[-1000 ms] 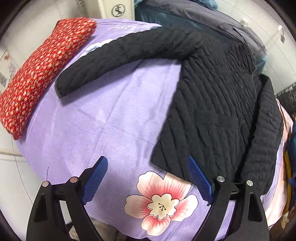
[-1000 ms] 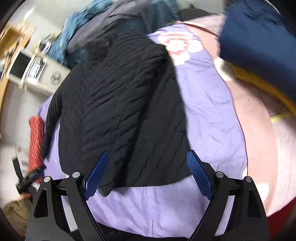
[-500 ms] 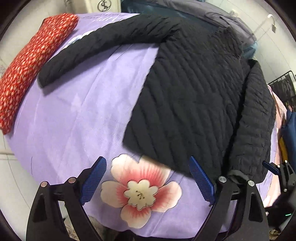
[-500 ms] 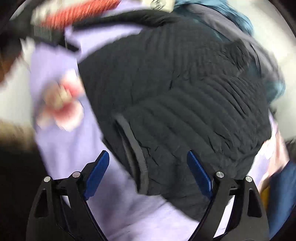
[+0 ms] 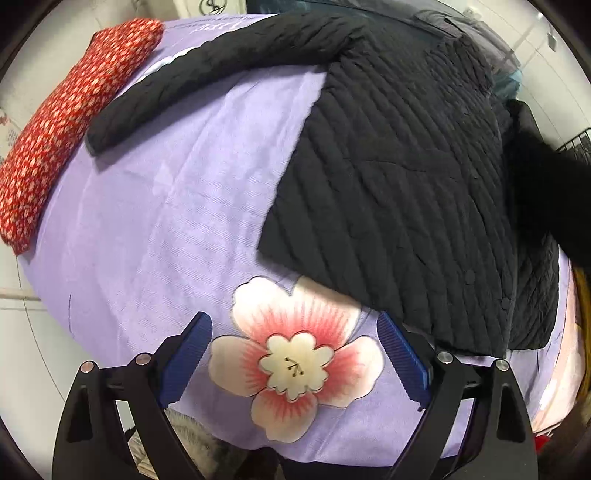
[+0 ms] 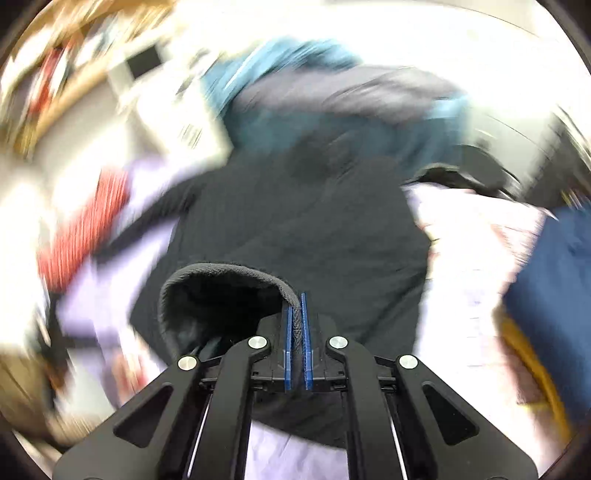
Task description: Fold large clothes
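Observation:
A black quilted jacket point(image 5: 399, 192) lies spread on a purple flowered bedsheet point(image 5: 177, 206), one sleeve point(image 5: 221, 70) stretched out to the far left. My left gripper point(image 5: 295, 354) is open and empty above a pink flower print, just short of the jacket's near hem. My right gripper point(image 6: 296, 314) is shut on the grey-edged cuff point(image 6: 229, 273) of the jacket's other sleeve and holds it lifted over the jacket body point(image 6: 295, 221). The right wrist view is blurred by motion. The lifted sleeve shows as a dark blur point(image 5: 546, 192) at the right of the left wrist view.
A red patterned pillow point(image 5: 62, 122) lies along the bed's far left edge. A pile of blue and grey clothes point(image 6: 332, 96) sits beyond the jacket's collar. A navy item point(image 6: 554, 266) lies at the right. A white appliance point(image 5: 221, 7) stands behind the bed.
My right gripper has closed on the sleeve cuff and swung it up over the jacket. My left gripper has drifted slightly nearer the jacket hem and stays open.

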Demonstrator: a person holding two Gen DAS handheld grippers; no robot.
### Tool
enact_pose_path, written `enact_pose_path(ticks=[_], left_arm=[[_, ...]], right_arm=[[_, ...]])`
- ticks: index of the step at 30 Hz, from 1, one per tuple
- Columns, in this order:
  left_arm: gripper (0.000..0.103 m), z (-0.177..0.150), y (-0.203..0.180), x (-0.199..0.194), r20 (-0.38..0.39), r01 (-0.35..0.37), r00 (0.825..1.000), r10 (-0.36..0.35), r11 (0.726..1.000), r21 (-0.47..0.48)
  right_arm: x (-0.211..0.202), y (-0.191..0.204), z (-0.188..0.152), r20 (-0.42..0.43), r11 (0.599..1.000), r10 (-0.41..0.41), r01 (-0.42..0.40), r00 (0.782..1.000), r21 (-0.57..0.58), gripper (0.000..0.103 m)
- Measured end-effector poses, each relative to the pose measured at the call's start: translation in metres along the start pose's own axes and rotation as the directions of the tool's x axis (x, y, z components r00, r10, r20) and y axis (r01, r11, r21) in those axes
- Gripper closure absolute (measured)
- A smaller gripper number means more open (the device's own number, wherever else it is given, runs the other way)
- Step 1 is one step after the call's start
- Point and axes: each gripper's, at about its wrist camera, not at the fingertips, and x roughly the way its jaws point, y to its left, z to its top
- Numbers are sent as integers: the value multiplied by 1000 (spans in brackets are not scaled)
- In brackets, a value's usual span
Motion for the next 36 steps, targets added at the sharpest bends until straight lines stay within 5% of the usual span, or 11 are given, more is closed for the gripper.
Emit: enact_pose_path(ticks=[3, 9, 16, 19, 21, 23, 24, 25, 29, 31, 36], left_arm=[[14, 3, -11, -2, 10, 15, 1000, -16, 1000, 27], [14, 5, -23, 0, 17, 5, 1000, -6, 998, 64], [14, 8, -18, 6, 20, -26, 999, 25, 999, 45], [14, 10, -12, 12, 3, -12, 1000, 12, 1000, 15], [14, 12, -8, 15, -4, -2, 1000, 2, 1000, -13], [14, 15, -4, 17, -8, 10, 1000, -10, 999, -30], [14, 16, -3, 18, -7, 10, 1000, -11, 999, -34], [14, 19, -1, 19, -4, 10, 1000, -10, 999, -36], [10, 32, 11, 18, 18, 24, 1000, -23, 998, -50], [10, 37, 18, 19, 27, 44, 999, -43, 997, -62], [10, 49, 36, 30, 23, 101, 995, -99, 992, -73]], right_arm=[[-47, -73, 24, 105, 979, -45, 23, 993, 202, 98], [-136, -207, 40, 236, 884, -279, 153, 931, 442, 98], [-177, -309, 1, 151, 673, -514, 288, 844, 681, 98], [-175, -323, -20, 129, 609, -512, 253, 849, 752, 98], [-167, -312, -26, 154, 642, -468, 215, 870, 736, 95], [-149, -287, -27, 167, 699, -409, 191, 897, 689, 64], [-142, -276, -29, 169, 723, -378, 177, 910, 668, 25], [-128, -260, -27, 174, 765, -317, 143, 932, 628, 16], [-70, -194, -29, 113, 889, -104, 41, 988, 457, 16], [-38, -174, -42, 54, 892, -12, -13, 998, 452, 16], [54, -135, -92, -209, 880, 161, -44, 965, 473, 16]])
